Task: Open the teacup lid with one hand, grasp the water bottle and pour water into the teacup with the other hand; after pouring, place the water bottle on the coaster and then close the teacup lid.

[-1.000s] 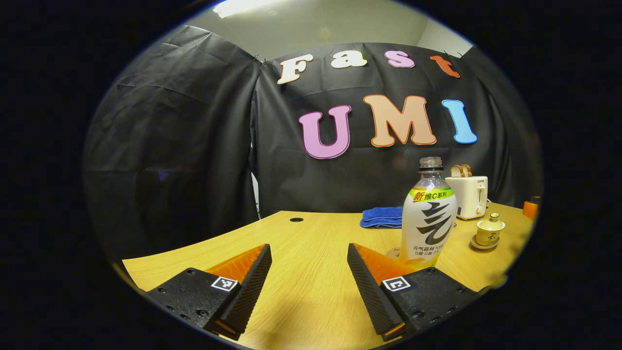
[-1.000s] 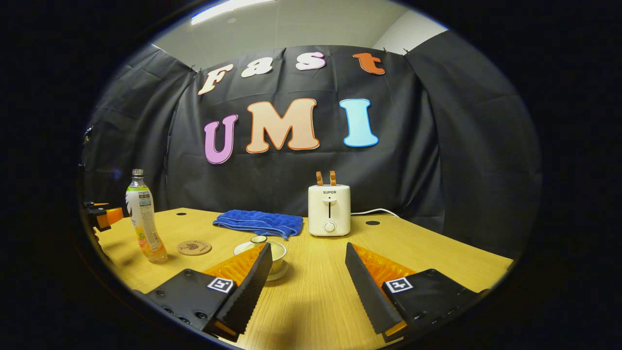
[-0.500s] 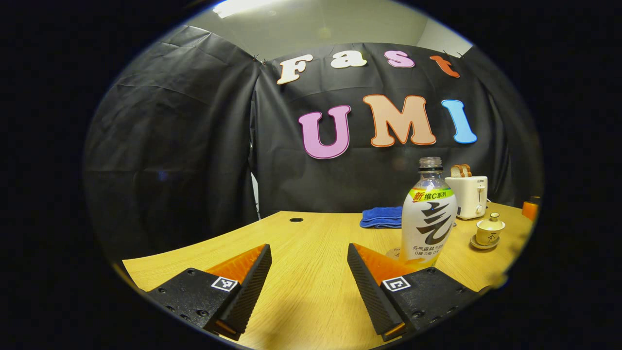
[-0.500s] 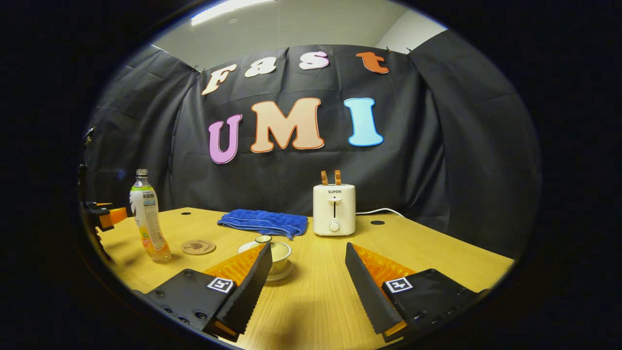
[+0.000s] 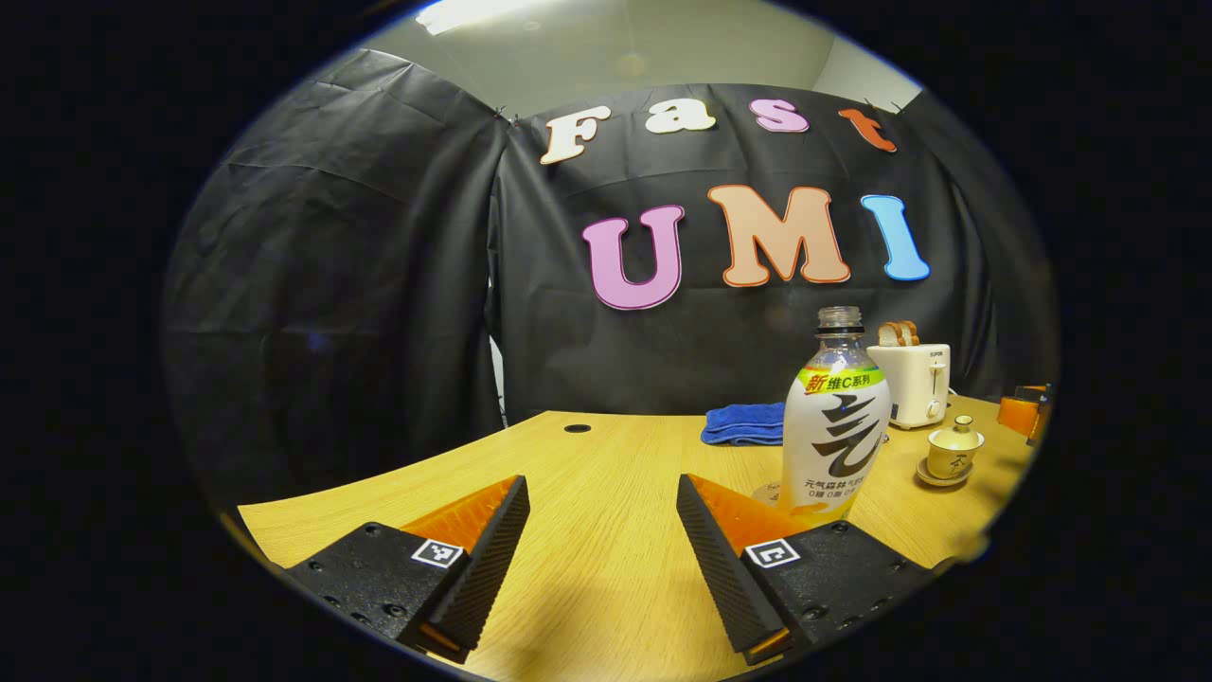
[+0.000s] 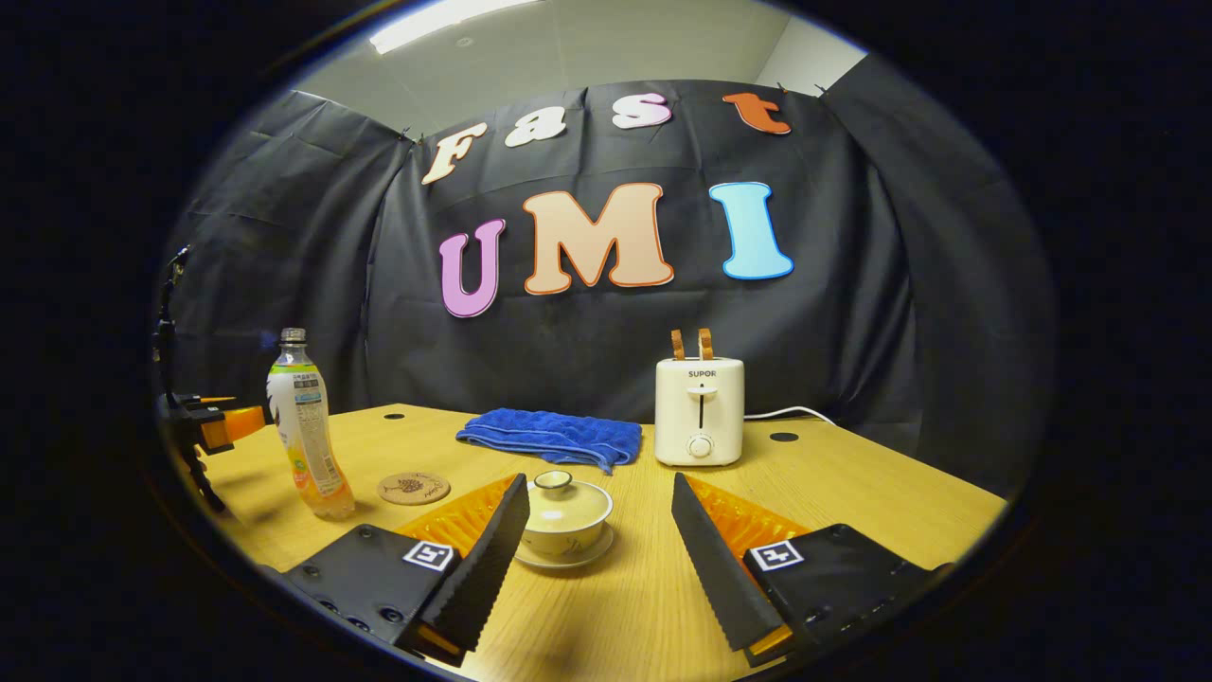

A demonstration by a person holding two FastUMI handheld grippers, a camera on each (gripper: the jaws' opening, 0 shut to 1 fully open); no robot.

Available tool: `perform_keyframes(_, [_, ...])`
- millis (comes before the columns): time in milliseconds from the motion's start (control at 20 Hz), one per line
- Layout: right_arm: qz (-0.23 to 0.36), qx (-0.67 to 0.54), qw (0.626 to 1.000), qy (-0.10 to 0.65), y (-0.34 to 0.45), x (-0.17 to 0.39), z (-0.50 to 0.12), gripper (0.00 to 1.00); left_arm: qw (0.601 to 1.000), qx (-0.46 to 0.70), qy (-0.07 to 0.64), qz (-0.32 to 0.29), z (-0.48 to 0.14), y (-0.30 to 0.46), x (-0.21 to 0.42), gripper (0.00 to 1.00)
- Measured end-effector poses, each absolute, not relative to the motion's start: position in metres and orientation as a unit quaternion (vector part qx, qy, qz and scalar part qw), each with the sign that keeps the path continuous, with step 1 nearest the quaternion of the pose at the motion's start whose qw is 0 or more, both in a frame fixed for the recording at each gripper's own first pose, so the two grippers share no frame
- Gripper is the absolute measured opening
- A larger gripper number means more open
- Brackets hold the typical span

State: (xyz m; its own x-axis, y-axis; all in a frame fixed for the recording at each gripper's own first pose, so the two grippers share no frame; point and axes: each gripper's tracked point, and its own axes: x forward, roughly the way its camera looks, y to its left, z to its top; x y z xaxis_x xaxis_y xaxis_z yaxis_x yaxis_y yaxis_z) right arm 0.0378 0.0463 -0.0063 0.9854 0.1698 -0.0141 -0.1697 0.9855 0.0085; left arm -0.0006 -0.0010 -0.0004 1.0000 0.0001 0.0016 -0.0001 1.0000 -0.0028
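Both tongs stand released, grasping nothing: the right tongs (image 6: 598, 530) hover low over the worktop (image 6: 852, 493) with the teacup (image 6: 565, 526) just ahead, between their spread fingers, its lid (image 6: 559, 493) on and its saucer beneath. From the left gripper view, the left tongs (image 5: 603, 549) point past the water bottle (image 5: 835, 417), which stands upright off to their right side, uncapped.

Risks, as I judge them: the lid's knob is small and rounded, so a pinch set off-centre could let it slip, or could drag the whole cup and saucer sideways. The bottle is tall, narrow-based and open at the neck; a glancing touch from one finger before the other closes could topple it and spill across the worktop toward the blue towel (image 6: 549, 438) or the toaster (image 6: 699, 412). The coaster (image 6: 413, 489) lies just beside the bottle, so a tipped bottle could also knock it out of place.
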Motion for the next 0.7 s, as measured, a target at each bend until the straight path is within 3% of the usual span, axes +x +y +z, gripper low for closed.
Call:
perform_keyframes(50, [0.094,0.004,0.996,0.008,0.052,0.042,-0.007,0.99,1.0,-0.001,-0.001,0.0,0.0,-0.001,-0.001,0.92])
perform_keyframes(100, [0.101,0.004,0.995,0.01,0.057,0.047,-0.008,0.94,1.0,-0.001,-0.001,0.0,0.0,-0.001,-0.001,0.92])
perform_keyframes(150, [0.107,0.004,0.994,0.013,0.061,0.05,-0.009,0.99,1.0,-0.001,-0.001,0.0,-0.001,-0.001,-0.001,0.92])
perform_keyframes(200, [0.111,0.004,0.994,0.016,0.064,0.054,-0.01,0.94,1.0,-0.002,-0.001,-0.001,0.0,-0.001,-0.001,0.92])
perform_keyframes(700, [0.127,-0.004,0.99,0.06,0.09,0.091,-0.024,0.96,1.0,-0.002,-0.001,-0.004,0.0,0.0,-0.001,0.92])
